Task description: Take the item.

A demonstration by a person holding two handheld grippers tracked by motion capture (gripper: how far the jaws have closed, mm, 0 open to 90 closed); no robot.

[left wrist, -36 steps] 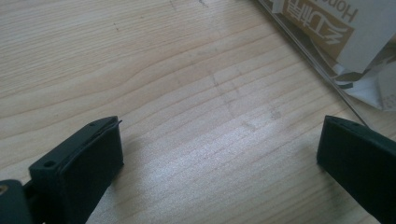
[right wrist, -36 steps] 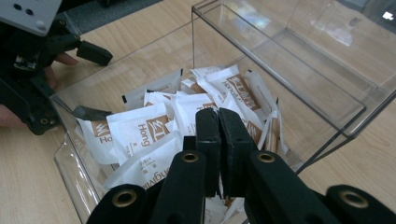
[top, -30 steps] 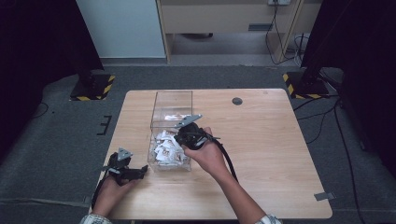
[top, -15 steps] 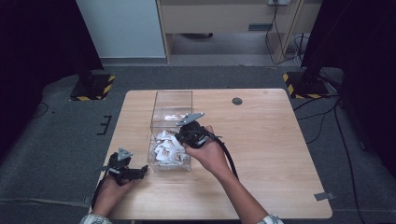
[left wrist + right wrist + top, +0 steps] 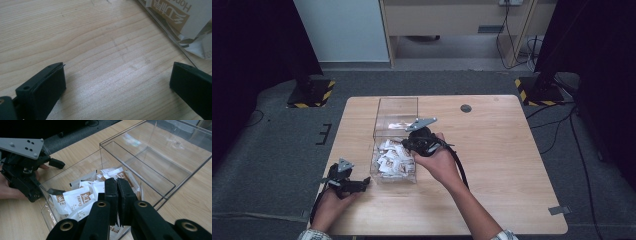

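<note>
Partly hidden behind the right gripper point(image 5: 117, 202), whose black jaws are clenched together over the clear plastic box point(image 5: 396, 107), white-and-brown paper sachets point(image 5: 393, 160) fill the box's near end at table centre. One sachet reads "Hong"; other lettering is cut off. At 7 o'clock, the left gripper point(image 5: 117, 82) rests released, jaws wide apart on the light wooden table point(image 5: 502, 165).

We note the clear box point(image 5: 395, 131) on the table point(image 5: 512, 165), left of centre, sachets point(image 5: 393, 159) piled in its near compartment (far one holds few). Left gripper point(image 5: 343, 181) lies near-left of it; right gripper point(image 5: 419, 140) just right.
</note>
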